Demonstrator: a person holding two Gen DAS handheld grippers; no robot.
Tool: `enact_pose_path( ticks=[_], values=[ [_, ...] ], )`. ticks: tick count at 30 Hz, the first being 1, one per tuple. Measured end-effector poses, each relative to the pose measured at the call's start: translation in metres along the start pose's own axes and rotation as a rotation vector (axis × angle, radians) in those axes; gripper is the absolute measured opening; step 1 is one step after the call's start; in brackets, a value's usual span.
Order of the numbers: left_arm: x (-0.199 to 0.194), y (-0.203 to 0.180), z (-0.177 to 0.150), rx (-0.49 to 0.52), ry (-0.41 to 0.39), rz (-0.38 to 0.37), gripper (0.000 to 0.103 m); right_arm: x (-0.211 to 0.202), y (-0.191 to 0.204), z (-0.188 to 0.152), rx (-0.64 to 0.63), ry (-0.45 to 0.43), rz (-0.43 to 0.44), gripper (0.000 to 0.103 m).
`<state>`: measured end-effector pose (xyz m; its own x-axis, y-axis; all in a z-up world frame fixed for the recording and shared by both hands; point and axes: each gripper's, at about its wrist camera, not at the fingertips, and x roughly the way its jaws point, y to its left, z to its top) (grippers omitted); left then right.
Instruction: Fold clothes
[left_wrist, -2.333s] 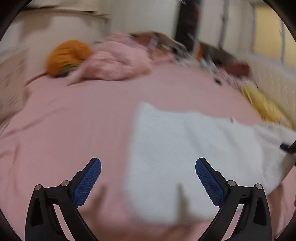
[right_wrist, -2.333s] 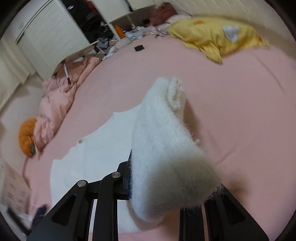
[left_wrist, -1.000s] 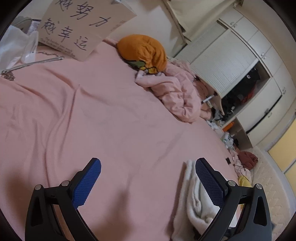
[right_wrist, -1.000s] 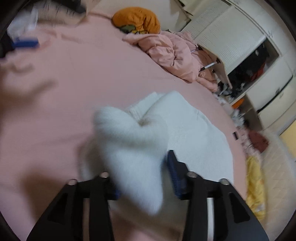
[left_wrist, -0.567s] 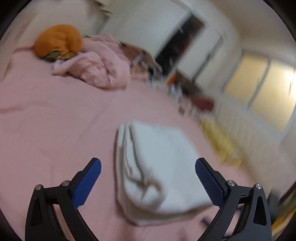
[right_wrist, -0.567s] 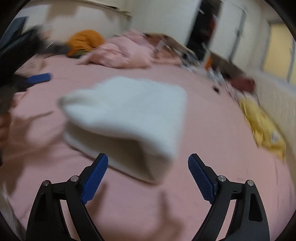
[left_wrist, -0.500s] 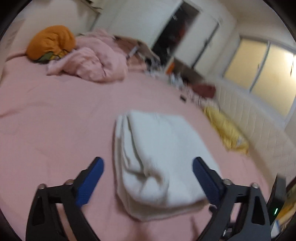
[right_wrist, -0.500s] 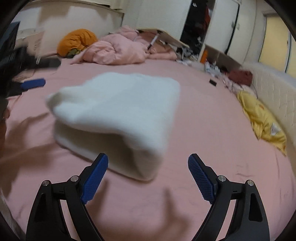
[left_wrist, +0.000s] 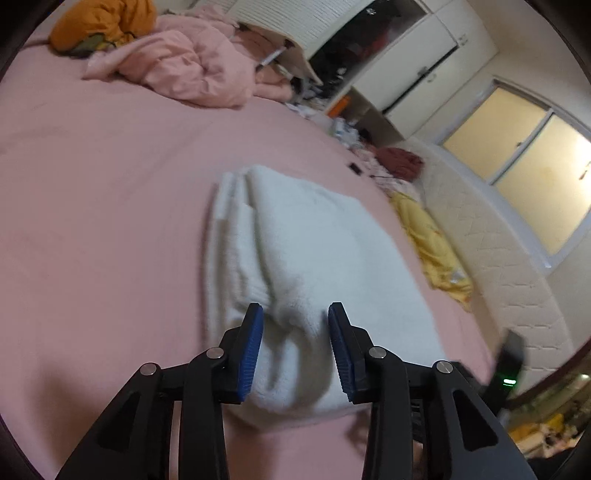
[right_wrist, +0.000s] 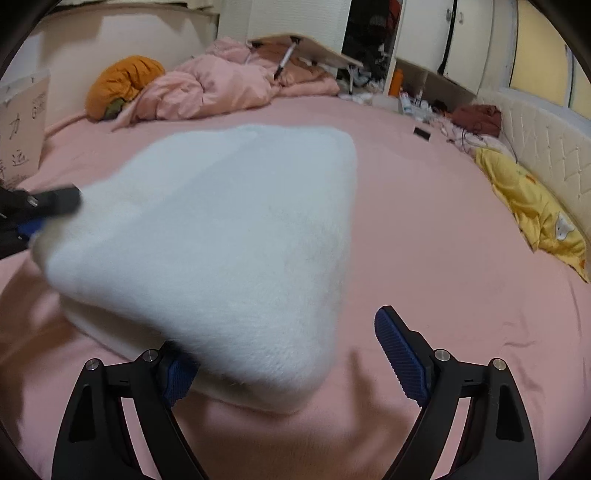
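A white fluffy garment (left_wrist: 314, 240) lies folded in a thick pad on the pink bed sheet (left_wrist: 92, 184). My left gripper (left_wrist: 297, 332) is at its near end; the jaws are closing, and a bunched fold of the white cloth fills the gap and touches both blue pads. In the right wrist view the garment (right_wrist: 229, 206) fills the middle. My right gripper (right_wrist: 284, 343) straddles its near corner. Those jaws are closing a little but stand wide: the left pad is tucked under the cloth, the right pad (right_wrist: 400, 350) is clear of it. The left gripper's finger (right_wrist: 55, 199) shows at the garment's left edge.
A crumpled pink duvet (right_wrist: 214, 88) and an orange bundle (right_wrist: 122, 81) lie at the far side of the bed. A yellow garment (right_wrist: 535, 206) rests by the padded white side wall (right_wrist: 535, 140). A small black device (right_wrist: 421, 133) lies on the sheet. A lettered cardboard sign (right_wrist: 22, 125) stands at the left.
The right gripper let go of the white cloth, and the garment now lies folded. The left jaws went from wide apart to narrow, pinching the garment's near fold.
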<state>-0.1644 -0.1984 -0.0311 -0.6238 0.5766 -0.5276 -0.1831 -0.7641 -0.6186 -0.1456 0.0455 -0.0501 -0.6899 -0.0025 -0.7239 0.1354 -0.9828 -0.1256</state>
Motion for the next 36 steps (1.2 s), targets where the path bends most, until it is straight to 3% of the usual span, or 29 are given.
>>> enact_pose_path(
  ticks=[1, 2, 4, 5, 11, 13, 15, 17, 18, 20, 22, 23, 25, 28, 30, 32, 34, 36],
  values=[
    [0.002, -0.004, -0.001, 0.013, 0.017, -0.029, 0.035, 0.003, -0.002, -0.001, 0.006, 0.013, 0.013, 0.071],
    [0.007, -0.014, -0.004, 0.066, 0.053, -0.015, 0.035, 0.007, -0.003, -0.002, 0.014, 0.039, 0.037, 0.038],
    [0.021, -0.025, -0.011, 0.147, 0.128, 0.066, 0.018, 0.01, -0.005, -0.001, 0.027, 0.067, 0.056, 0.035],
    [0.027, -0.024, -0.014, 0.155, 0.163, 0.113, 0.017, 0.007, -0.006, 0.0, 0.031, 0.064, 0.059, 0.033],
    [-0.02, 0.024, 0.001, -0.193, -0.008, -0.077, 0.015, -0.005, -0.022, 0.0, 0.083, 0.027, 0.078, 0.028],
    [-0.016, 0.026, -0.003, -0.158, 0.04, 0.042, 0.01, 0.006, -0.015, -0.005, 0.025, 0.053, 0.055, 0.028],
    [-0.009, 0.019, -0.009, -0.136, 0.088, 0.068, 0.01, 0.014, -0.009, -0.009, -0.023, 0.07, 0.038, 0.027],
    [-0.015, 0.014, -0.008, -0.143, 0.069, 0.004, 0.01, 0.002, -0.013, -0.006, 0.003, 0.037, 0.056, 0.027],
    [-0.018, 0.012, -0.007, -0.147, 0.06, -0.029, 0.01, 0.004, -0.015, -0.011, 0.001, 0.035, 0.05, 0.032],
    [-0.02, 0.014, -0.006, -0.176, 0.059, -0.052, 0.01, 0.016, -0.018, -0.02, -0.033, 0.088, 0.031, 0.049],
    [-0.024, 0.012, -0.007, -0.169, 0.062, -0.036, 0.012, 0.004, -0.032, -0.018, 0.008, 0.074, 0.041, 0.063],
    [-0.028, 0.01, -0.007, -0.169, 0.058, -0.052, 0.013, -0.007, -0.037, -0.017, 0.029, 0.068, 0.049, 0.066],
    [-0.033, 0.006, -0.007, -0.173, 0.047, -0.084, 0.025, -0.035, -0.039, -0.017, 0.012, 0.051, 0.062, 0.066],
    [-0.031, 0.01, 0.0, -0.207, 0.028, -0.109, 0.029, -0.083, -0.035, -0.008, -0.055, -0.057, 0.054, 0.069],
    [-0.024, 0.017, -0.003, -0.236, 0.06, -0.147, 0.029, -0.103, -0.027, 0.016, -0.078, -0.123, 0.084, 0.08],
    [-0.015, 0.016, -0.003, -0.225, 0.093, -0.132, 0.029, -0.102, -0.005, 0.051, -0.11, -0.146, 0.161, 0.081],
    [-0.008, 0.014, -0.005, -0.206, 0.122, -0.107, 0.029, -0.083, 0.025, 0.097, -0.181, -0.123, 0.2, 0.081],
    [-0.003, 0.019, -0.006, -0.241, 0.153, -0.123, 0.029, -0.038, 0.06, 0.145, -0.255, -0.01, 0.151, 0.081]
  ],
)
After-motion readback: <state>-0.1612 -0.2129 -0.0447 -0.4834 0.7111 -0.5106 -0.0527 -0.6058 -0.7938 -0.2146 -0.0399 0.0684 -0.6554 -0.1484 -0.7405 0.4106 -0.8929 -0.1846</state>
